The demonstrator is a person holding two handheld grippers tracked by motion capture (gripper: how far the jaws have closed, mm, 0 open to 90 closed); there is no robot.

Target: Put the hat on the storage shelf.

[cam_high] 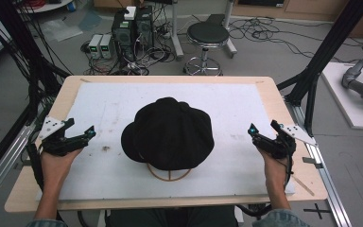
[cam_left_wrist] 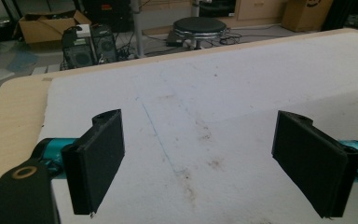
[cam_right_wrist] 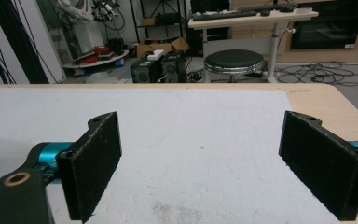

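- Left gripper (cam_high: 81, 130): held at the left edge of the white mat (cam_high: 104, 101), jaws spread wide, nothing between them. In the left gripper view the two black pads (cam_left_wrist: 100, 158) frame bare, stained mat.
- Counter (cam_high: 71, 85): pale wood, almost fully covered by the mat; brownish smudges left of centre.
- Black cap (cam_high: 170, 132): sits at the centre of the mat, between the two grippers and well apart from both. It rests on a thin wooden ring stand (cam_high: 169, 174), part of which shows at its near edge. The crown is round and puffed; the brim appears to point left.
- Handling, as judged: fabric, light and soft, likely to crumple or sag where pinched. The brim looks like the stiffest part and the surest place to take hold; a pinch on the crown would probably gather loose cloth only. The stand may shift or lift with it.
- Right gripper (cam_high: 263, 131): held at the right edge of the mat, jaws released and wide, empty. The right gripper view looks across clean mat toward a black stool (cam_right_wrist: 234, 60) on the far floor.
- Writing: no readable label on the cap, grippers or mat; anything on the far boxes is too small to read.
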